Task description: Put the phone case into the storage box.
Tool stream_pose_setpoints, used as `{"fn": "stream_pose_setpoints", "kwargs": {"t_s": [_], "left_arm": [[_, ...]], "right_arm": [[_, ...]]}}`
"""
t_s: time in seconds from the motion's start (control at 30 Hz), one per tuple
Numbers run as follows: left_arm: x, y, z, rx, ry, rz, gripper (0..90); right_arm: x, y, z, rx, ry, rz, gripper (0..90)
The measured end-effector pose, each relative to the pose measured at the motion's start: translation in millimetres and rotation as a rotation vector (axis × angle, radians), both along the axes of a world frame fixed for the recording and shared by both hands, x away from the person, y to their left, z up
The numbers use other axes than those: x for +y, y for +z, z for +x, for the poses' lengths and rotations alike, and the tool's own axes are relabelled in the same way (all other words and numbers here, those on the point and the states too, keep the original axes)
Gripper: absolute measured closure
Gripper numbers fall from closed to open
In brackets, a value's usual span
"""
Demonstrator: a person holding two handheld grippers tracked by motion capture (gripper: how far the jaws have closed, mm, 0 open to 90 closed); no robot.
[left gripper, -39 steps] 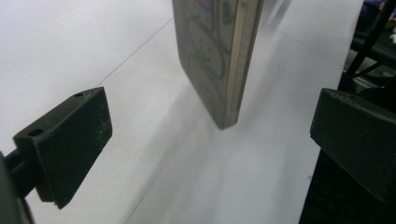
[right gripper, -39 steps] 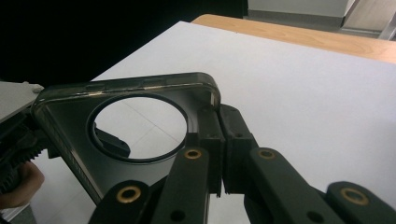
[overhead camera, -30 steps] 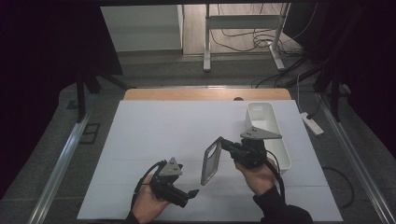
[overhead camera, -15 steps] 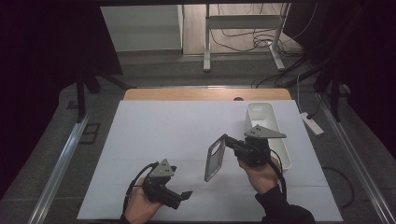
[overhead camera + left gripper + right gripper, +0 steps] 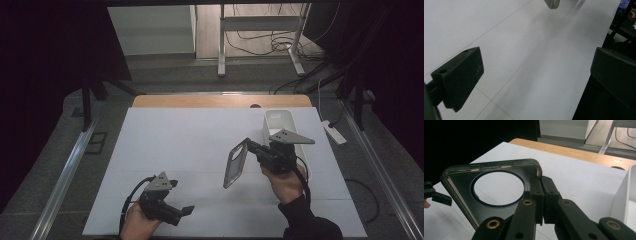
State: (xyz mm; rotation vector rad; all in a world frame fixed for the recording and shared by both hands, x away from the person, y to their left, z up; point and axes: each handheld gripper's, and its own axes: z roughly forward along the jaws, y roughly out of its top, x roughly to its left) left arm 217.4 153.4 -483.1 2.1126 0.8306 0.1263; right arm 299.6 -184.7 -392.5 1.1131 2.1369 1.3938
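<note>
The right tool (image 5: 248, 145) was clenched on the rim of a light, flexible phone case (image 5: 234, 163), held tilted above the bench (image 5: 175, 140), while the left tool (image 5: 186, 211) stood released

My right gripper (image 5: 248, 146) sits mid-right in the high view, raised off the surface, jaws pointing left and pinched tight together on a thin edge; in the right gripper view the two pads (image 5: 541, 195) meet flat. My right hand (image 5: 280, 177) wraps the body from below, dark sleeve at the wrist. My left gripper (image 5: 186, 212) is low at the near edge, tilted right, jaws wide apart, nothing between. Left hand (image 5: 136, 225) grips from underneath.
</note>
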Motion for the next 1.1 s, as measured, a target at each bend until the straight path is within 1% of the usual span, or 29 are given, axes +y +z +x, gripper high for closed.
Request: {"fn": "stream_pose_setpoints", "kwargs": {"t_s": [0.07,0.2,0.3,0.43,0.63,0.87,1.1], "left_arm": [[4.7,0.0,-2.0,0.004,0.011,-0.007,0.0],[14.9,-0.4,-6.3,0.006,0.042,-0.002,0.0],[24.0,-0.8,-9.6,0.007,0.068,-0.005,0.0],[35.8,-2.7,-13.7,0.005,0.097,0.007,0.0],[47.6,-6.2,-20.0,0.009,0.133,0.017,0.0],[57.0,-7.3,-25.4,0.012,0.165,0.011,0.0],[69.6,-8.6,-31.6,0.003,0.212,0.017,0.0]], "right_arm": [[-0.7,0.8,0.7,0.0,-0.005,-0.004,88.8],[-1.7,3.8,2.8,-0.003,-0.009,0.008,88.8],[-1.1,7.3,3.7,-0.009,-0.01,0.009,88.8],[-1.7,12.8,6.7,-0.017,-0.016,0.008,88.8],[-5.3,18.6,10.4,-0.025,-0.029,0.012,88.8],[-7.8,24.7,16.1,-0.027,-0.038,0.012,88.8],[-12.1,32.9,21.5,-0.038,-0.056,0.012,88.8]]}}
